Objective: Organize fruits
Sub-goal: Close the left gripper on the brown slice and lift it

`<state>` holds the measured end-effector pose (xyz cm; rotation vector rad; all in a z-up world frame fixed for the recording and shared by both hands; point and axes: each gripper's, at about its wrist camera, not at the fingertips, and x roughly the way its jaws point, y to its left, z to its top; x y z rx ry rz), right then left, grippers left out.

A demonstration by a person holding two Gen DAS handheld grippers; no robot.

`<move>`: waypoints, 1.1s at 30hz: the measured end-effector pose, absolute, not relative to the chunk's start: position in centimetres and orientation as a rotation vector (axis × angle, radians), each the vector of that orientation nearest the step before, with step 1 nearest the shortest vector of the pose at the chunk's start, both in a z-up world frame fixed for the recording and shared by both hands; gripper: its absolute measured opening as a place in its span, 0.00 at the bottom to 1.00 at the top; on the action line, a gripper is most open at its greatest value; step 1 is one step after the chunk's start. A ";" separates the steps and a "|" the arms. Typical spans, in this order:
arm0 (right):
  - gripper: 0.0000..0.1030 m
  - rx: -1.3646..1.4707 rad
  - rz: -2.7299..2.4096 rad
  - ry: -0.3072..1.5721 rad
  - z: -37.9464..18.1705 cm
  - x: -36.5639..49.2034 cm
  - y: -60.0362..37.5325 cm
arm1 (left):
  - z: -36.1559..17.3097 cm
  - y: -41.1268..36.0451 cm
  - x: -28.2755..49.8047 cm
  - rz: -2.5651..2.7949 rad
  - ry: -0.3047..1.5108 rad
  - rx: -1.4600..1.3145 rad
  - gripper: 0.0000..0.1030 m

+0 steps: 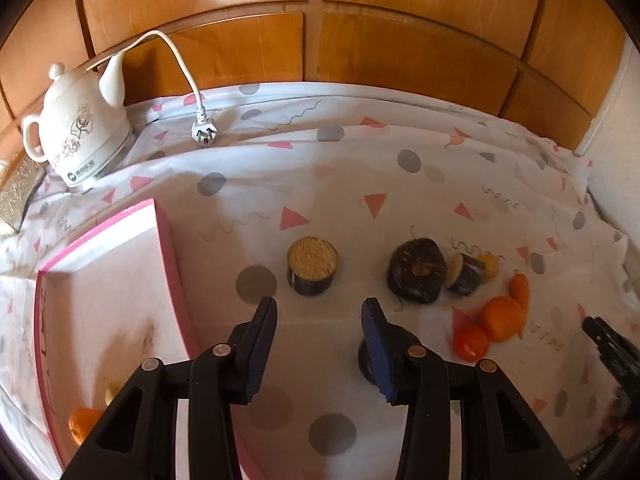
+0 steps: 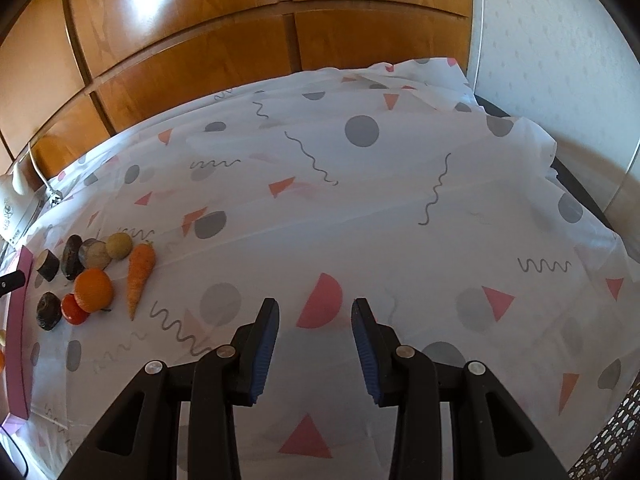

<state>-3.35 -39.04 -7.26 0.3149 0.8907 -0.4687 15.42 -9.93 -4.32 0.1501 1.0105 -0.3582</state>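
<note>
left gripper (image 1: 319,304): fingers parted, nothing between, angled down | right gripper (image 2: 315,304): fingers parted, empty, angled down

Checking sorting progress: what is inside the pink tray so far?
In the left wrist view the pink tray holds an orange fruit and a small yellowish piece near its front corner. The left gripper body covers the rest of that corner.

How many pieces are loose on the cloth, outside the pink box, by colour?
Dark pieces: 4
Orange pieces: 2
Red piece: 1
Yellow piece: 1
Total: 8
</note>
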 end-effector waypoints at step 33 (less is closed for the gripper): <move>0.37 0.330 -0.441 0.919 -8.3 -2.5 -39.1 | -5.4 -9.9 16.1 -0.344 0.994 0.046 0.34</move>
